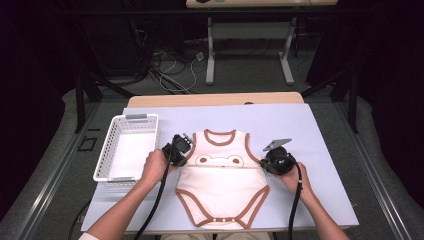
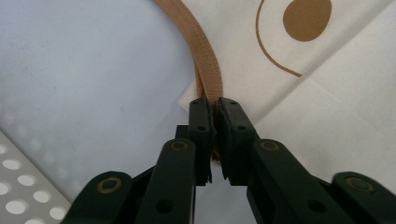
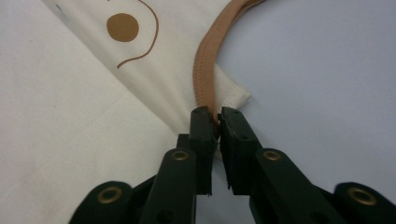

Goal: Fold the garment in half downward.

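A cream baby bodysuit [image 1: 222, 187] with brown trim and a bear face print lies flat in the middle of the table, neck toward the far side, with a crease across its waist. My left gripper [image 1: 188, 159] pinches the brown armhole trim [image 2: 205, 60] at the garment's left side, and the trim runs in between the nearly closed jaws [image 2: 215, 106]. On the opposite side, my right gripper [image 1: 263, 165] holds the other armhole trim [image 3: 205, 65] the same way, with the band caught between its jaws [image 3: 218, 115]. Both grippers rest low on the cloth.
A white perforated basket [image 1: 107, 150] stands to the left of the left hand. A pale blue cover [image 1: 300, 130] spreads over the table, with its wooden edge [image 1: 215, 99] at the far side. Cables trail from both grippers toward the near edge.
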`<state>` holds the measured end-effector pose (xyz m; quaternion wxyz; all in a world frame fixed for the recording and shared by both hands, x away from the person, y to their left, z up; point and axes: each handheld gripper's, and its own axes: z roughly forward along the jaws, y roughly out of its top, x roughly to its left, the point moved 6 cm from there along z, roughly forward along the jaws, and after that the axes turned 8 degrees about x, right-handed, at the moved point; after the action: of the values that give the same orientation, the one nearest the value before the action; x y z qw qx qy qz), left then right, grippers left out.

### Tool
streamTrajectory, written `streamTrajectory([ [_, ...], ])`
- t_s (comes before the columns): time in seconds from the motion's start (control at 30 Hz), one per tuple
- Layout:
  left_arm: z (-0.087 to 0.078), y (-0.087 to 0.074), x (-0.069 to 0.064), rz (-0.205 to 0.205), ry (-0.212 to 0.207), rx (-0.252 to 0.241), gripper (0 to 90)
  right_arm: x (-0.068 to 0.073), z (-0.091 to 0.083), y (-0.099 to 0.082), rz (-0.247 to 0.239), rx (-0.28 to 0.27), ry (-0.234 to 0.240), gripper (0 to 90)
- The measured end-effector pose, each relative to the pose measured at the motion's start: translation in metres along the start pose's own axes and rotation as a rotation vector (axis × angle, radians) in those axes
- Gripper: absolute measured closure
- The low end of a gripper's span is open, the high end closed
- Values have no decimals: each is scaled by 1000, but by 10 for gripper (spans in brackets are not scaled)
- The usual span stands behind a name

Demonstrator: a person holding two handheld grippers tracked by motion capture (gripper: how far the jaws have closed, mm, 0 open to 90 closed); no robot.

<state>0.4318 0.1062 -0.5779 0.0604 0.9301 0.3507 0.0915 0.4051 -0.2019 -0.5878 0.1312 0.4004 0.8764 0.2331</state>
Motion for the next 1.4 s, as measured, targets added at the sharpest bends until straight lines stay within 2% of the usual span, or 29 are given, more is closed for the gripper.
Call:
streamTrajectory([
  [0.07, -4, 1, 2, -9, -8, -21, 686, -1, -3, 2, 5, 1, 1, 669],
  [0.1, -7, 2, 3, -16, -18, -36, 634, 0, -4, 4, 11, -19, 8, 651],
  [0.23, -17, 7, 9, -61, -53, -99, 469, -3, -11, 12, 19, -43, 4, 555],
  [0.37, -19, 17, 14, -105, -91, -155, 389, -2, -11, 25, 30, -78, 3, 522],
  [0.43, -18, 21, 16, -113, -91, -159, 369, -2, -8, 31, 37, -82, 2, 527],
  [0.5, -14, 26, 16, -139, -108, -169, 359, -1, -4, 38, 42, -92, 5, 539],
  [0.7, -1, 37, 18, -172, -113, -162, 377, -2, 9, 51, 87, -95, 11, 586],
  [0.9, 13, 44, 24, -215, -123, -160, 462, -3, 25, 55, 140, -79, 32, 621],
  [1.0, 19, 45, 25, -240, -134, -161, 498, -4, 30, 54, 162, -54, 17, 637],
  [1.13, 25, 45, 27, -245, -138, -165, 567, -3, 37, 54, 187, -41, 34, 672],
  [1.3, 26, 44, 25, -246, -113, -197, 651, -4, 41, 51, 184, -26, 23, 733],
  [1.4, 26, 42, 23, -229, -115, -209, 753, -4, 42, 51, 179, -37, 39, 793],
])
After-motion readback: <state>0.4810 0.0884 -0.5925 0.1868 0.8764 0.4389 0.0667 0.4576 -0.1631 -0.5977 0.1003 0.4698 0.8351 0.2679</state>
